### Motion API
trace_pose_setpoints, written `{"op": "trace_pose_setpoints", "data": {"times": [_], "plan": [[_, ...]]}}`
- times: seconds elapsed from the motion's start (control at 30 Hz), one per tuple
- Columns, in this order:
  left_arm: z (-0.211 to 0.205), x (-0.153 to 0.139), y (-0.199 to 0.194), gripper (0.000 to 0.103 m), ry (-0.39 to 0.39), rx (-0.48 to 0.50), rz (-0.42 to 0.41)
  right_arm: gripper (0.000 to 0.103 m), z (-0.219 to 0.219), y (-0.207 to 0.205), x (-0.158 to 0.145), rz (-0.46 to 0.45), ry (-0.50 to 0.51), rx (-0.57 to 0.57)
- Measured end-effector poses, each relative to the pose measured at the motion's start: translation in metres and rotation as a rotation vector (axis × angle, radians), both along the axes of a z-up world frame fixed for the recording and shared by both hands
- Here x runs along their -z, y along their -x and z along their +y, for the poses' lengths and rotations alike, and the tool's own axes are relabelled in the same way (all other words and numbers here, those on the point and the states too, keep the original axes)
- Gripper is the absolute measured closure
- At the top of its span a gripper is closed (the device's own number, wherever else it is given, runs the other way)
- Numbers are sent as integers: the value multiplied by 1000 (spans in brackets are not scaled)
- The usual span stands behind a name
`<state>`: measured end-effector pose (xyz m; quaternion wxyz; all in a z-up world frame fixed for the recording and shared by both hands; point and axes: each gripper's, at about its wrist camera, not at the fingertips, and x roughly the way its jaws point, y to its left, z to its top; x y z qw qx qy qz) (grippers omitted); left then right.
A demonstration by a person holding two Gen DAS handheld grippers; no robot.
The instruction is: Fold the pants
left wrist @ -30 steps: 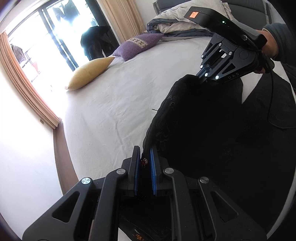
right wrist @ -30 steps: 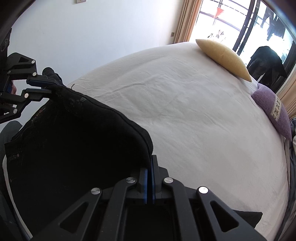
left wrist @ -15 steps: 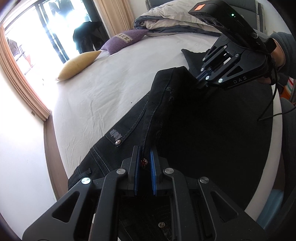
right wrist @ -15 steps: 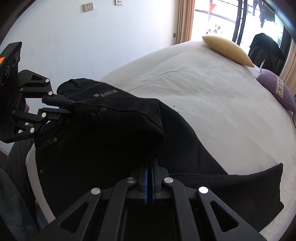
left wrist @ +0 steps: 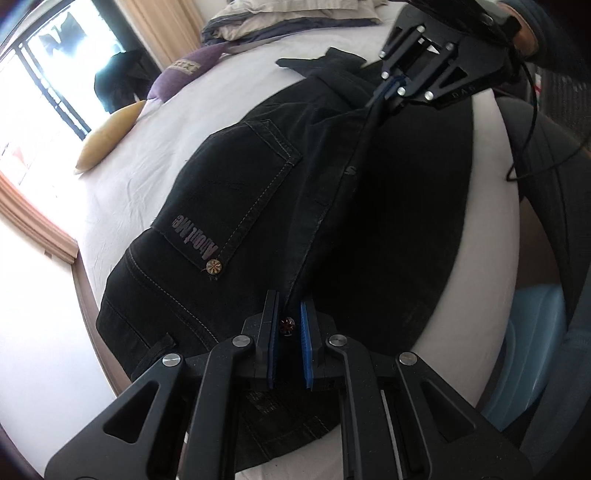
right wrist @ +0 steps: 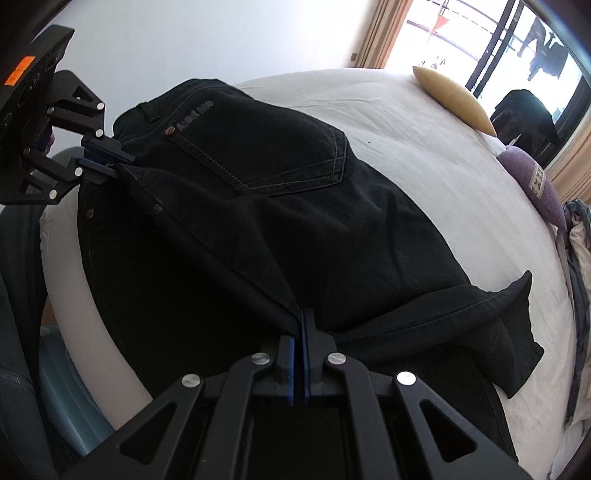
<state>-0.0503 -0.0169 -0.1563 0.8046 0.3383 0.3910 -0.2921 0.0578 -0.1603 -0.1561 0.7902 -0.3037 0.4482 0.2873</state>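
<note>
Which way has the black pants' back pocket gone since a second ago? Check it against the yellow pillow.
Yes. The back pocket has come into view, lying face up on the white bed; the pants now spread farther toward the yellow pillow.

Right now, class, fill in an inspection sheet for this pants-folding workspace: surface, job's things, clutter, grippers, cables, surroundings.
Surface: bed with a pale sheet, lightly creased.
Job's things: black pants spread on the bed, back pocket up, one edge lifted between the two grippers; leg ends lie crumpled at the far end.
Clutter: yellow cushion, purple cushion, heap of bedding.
Grippers: left gripper shut on the pants by a rivet; right gripper shut on the pants' edge.
Cables: thin black cable hanging from the right gripper.
Surroundings: white wall, curtains, bright window, blue bin beside the bed.
</note>
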Motion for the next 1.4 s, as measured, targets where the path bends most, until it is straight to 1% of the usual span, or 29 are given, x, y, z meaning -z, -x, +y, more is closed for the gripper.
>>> {"op": "trace_pose_setpoints", "data": {"times": [0.07,0.13,0.27,0.4,0.43,0.57,0.7,0.77,0.87,1.0,1.13,1.23,1.27,1.3,1.37,1.4], "plan": [[-2,6,12,94,-19,40,3,99,-1,9,3,-8,29,-17],[-3,9,18,94,-25,54,14,99,0,19,4,-16,50,-37],[0,16,26,94,-46,74,21,99,12,40,12,-56,130,-93],[3,18,34,94,-56,112,34,99,15,54,23,-69,171,-103],[5,16,34,94,-55,125,38,99,12,68,26,-72,175,-99],[12,16,39,94,-71,169,39,99,16,76,33,-93,210,-112],[13,19,24,94,-65,164,50,99,20,84,43,-107,249,-117],[13,20,25,94,-57,162,54,99,22,89,46,-115,263,-117],[16,14,16,94,-54,176,59,99,25,96,43,-113,256,-111],[14,17,9,94,-55,167,62,99,26,94,47,-109,256,-102],[15,25,9,92,-48,147,47,99,28,93,52,-108,257,-105],[17,25,13,90,-37,138,23,97,30,98,54,-119,262,-102],[17,25,13,88,-39,134,22,96,30,98,55,-123,264,-98],[18,23,13,84,-44,127,32,96,31,97,55,-127,262,-89],[23,18,10,60,-43,99,74,96,31,98,55,-135,251,-62],[27,13,10,34,-30,86,95,95,33,100,56,-141,247,-51]]}}
